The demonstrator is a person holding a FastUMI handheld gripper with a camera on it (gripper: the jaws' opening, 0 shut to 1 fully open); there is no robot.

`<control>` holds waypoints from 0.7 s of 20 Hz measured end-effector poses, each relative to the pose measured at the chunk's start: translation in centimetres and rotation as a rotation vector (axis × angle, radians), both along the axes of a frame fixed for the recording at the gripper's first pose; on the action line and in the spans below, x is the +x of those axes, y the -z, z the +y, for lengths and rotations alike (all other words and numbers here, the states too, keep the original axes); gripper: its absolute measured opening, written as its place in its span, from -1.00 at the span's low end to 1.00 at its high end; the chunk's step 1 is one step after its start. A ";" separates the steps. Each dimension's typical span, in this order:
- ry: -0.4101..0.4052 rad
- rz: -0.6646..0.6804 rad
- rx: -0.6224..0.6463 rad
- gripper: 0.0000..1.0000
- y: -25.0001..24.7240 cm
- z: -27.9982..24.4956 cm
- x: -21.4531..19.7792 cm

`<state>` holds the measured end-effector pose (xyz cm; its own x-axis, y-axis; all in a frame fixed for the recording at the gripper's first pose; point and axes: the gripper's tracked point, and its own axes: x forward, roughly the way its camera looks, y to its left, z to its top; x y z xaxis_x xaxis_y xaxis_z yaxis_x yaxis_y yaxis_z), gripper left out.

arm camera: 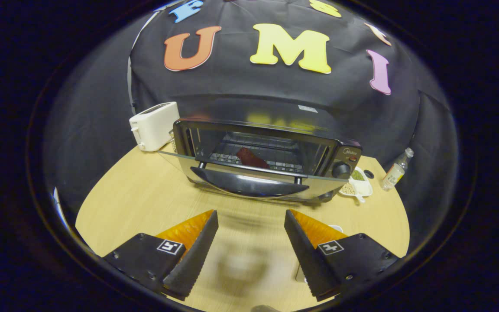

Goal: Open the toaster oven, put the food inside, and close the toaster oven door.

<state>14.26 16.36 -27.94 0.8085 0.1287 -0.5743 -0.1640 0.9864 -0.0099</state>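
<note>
The toaster oven (pixel 340 151) stands on the wooden table (pixel 137 195) beyond my fingers. Its glass door (pixel 180 158) hangs folded down toward me, with the curved handle (pixel 249 184) at its front edge. A dark reddish piece of food (pixel 251 158) lies on the rack inside the oven. My gripper (pixel 251 219) is open, a short way in front of the door handle, with nothing between its fingers and bare table under them.
A white toaster (pixel 154 125) stands left of the oven. Right of the oven sit a small white dish (pixel 359 184) of seeds, a dark cap (pixel 368 174) and a small clear bottle (pixel 396 170). A white object (pixel 336 227) peeks from behind the right finger.
</note>
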 end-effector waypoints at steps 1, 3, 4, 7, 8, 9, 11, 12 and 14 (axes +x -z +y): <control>-0.003 -0.003 -0.003 0.96 -0.1 0.1 0.2; -0.007 -0.022 -0.011 0.97 -0.8 0.2 1.0; -0.010 -0.032 -0.005 0.97 -1.2 0.6 1.5; -0.011 -0.055 -0.010 0.98 -2.4 0.8 3.1; -0.018 -0.070 -0.018 0.99 -3.1 1.0 3.6; -0.025 -0.082 -0.016 1.00 -3.7 0.8 4.8; -0.031 -0.089 -0.009 1.00 -3.9 1.1 4.9; -0.030 -0.085 -0.001 1.00 -3.8 1.2 4.8; -0.020 -0.078 0.015 1.00 -3.7 1.1 4.3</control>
